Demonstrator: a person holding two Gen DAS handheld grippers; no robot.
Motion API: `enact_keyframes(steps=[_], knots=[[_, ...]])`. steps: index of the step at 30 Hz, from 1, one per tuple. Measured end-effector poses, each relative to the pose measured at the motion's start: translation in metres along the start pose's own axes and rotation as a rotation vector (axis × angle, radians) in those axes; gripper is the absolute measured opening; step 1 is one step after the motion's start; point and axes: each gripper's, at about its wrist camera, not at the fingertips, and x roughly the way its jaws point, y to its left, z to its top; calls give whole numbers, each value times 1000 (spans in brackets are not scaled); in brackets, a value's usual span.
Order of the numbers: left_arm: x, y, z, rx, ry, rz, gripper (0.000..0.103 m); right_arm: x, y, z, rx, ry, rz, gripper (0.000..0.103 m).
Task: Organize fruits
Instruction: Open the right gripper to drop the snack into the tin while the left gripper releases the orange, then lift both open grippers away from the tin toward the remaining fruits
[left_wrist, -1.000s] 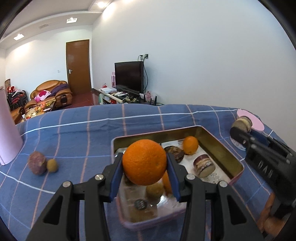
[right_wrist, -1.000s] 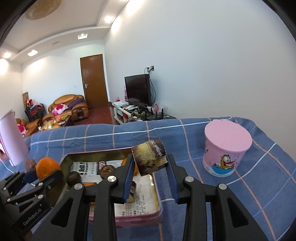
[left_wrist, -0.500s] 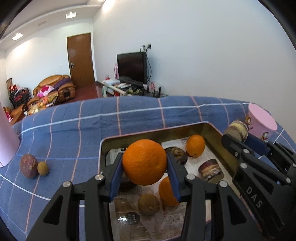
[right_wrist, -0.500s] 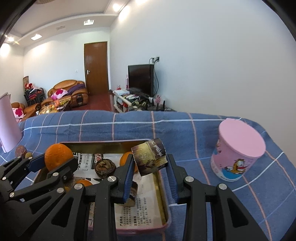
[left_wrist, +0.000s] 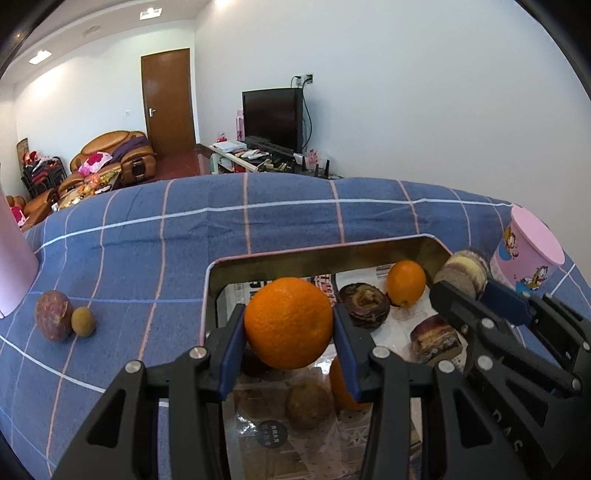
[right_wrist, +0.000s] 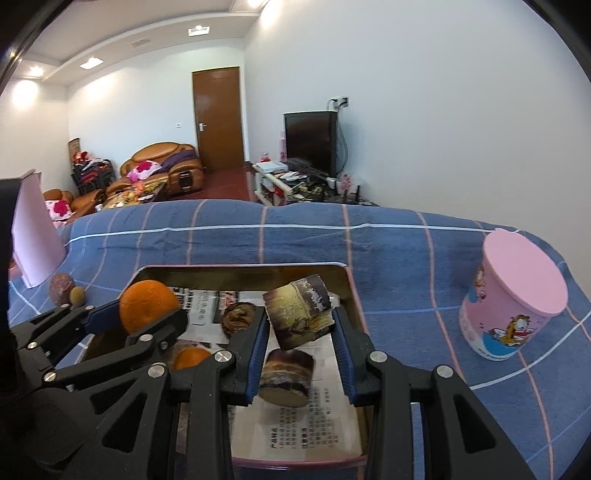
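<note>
My left gripper (left_wrist: 289, 345) is shut on a large orange (left_wrist: 289, 323) and holds it above the left part of the gold tin tray (left_wrist: 314, 258). My right gripper (right_wrist: 299, 334) is shut on a brown cut fruit piece (right_wrist: 299, 318) above the tray's right part (right_wrist: 243, 271). The tray holds a small orange (left_wrist: 406, 282), a dark mangosteen (left_wrist: 364, 304), another brown cut piece (right_wrist: 286, 376), and brown round fruits (left_wrist: 304, 404). The left gripper with its orange shows in the right wrist view (right_wrist: 147, 312).
A purple passion fruit (left_wrist: 53, 314) and a small brown fruit (left_wrist: 83, 321) lie on the blue checked cloth left of the tray. A pink cartoon cup (right_wrist: 513, 295) stands right of the tray. A pink object (right_wrist: 33, 232) stands at far left.
Both grippers have moved forward over the tray with their fruit still held. The tray now lies closer and more directly below them.
</note>
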Motion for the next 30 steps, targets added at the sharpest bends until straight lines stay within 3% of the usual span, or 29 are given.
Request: enact_keyframes(steps=[7,15,17,19,22,27,30], knots=[[-4,3,-1,-16,-19,5,51,8,-9,-3,90,48,123,37],[-27,13,1,-35,-109,36,80,-7,-14,-7,137,-31,189,37],[-35,17,2,-51,-143,57,93,-13,-17,-5,152,-60,198,42],[-42,25,3,-79,-182,73,103,-22,-20,-2,165,-115,177,55],[-52,35,1,-114,-225,45,103,-39,-21,-2,167,-234,106,78],[-61,44,-3,-118,-255,92,103,-51,-18,-2,139,-318,-11,81],[-67,45,-6,-95,-312,176,103,-60,-21,-6,151,-359,-54,81]])
